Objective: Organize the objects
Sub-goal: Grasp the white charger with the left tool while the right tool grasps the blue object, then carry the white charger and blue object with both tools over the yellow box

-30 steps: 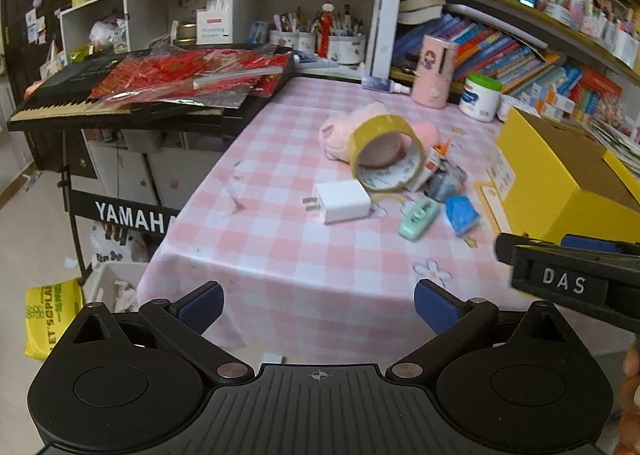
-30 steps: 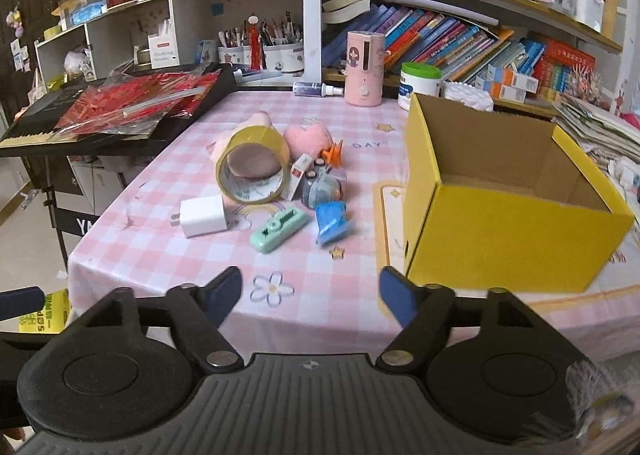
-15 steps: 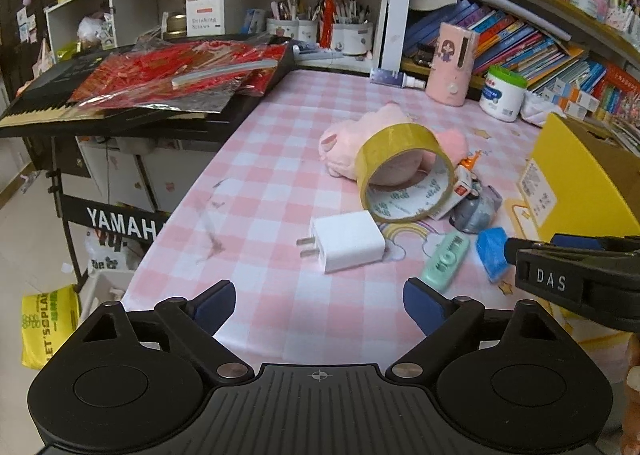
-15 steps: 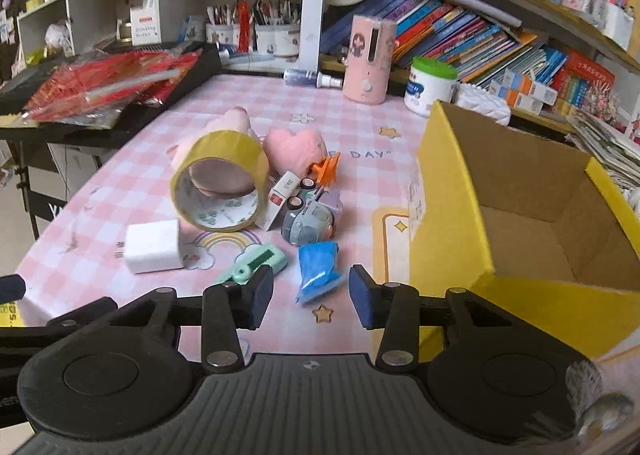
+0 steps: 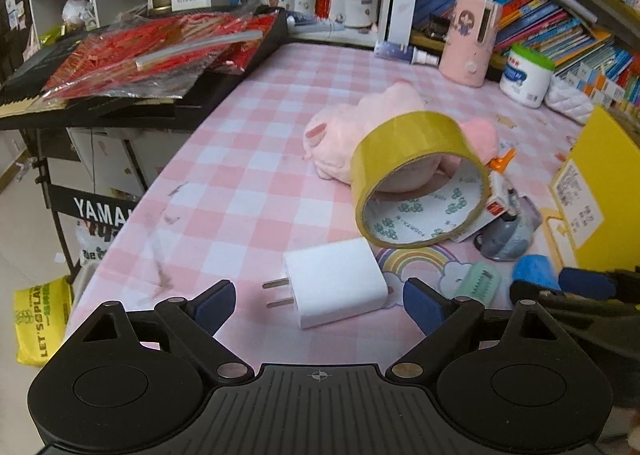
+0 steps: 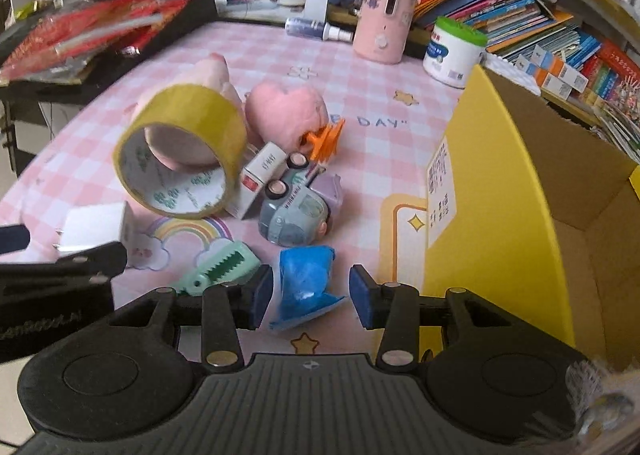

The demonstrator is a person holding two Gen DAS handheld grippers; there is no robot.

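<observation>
A white plug charger (image 5: 336, 283) lies on the pink checked tablecloth, between the fingers of my left gripper (image 5: 318, 303). That gripper stands wide open and its pads are clear of the charger. My right gripper (image 6: 311, 295) has narrowed jaws on either side of a crumpled blue packet (image 6: 306, 283), with small gaps at both pads. Beyond it lie a mint toothed clip (image 6: 216, 267), a grey toy car (image 6: 296, 215), a yellow tape roll (image 6: 180, 155), a pink plush (image 6: 284, 115) and an orange clip (image 6: 324, 139). An open yellow cardboard box (image 6: 480, 215) stands at the right.
A black keyboard (image 5: 100, 103) bearing red foil packets juts over the table's left edge. At the back stand a pink cylinder (image 5: 470, 43), a white green-lidded jar (image 5: 526, 75) and a spray bottle (image 5: 404, 53). Shelves of books and pen cups rise behind them.
Both grippers moved forward and down toward the table. The right jaws narrowed and now flank the blue packet. The left jaws closed slightly and now flank the charger.
</observation>
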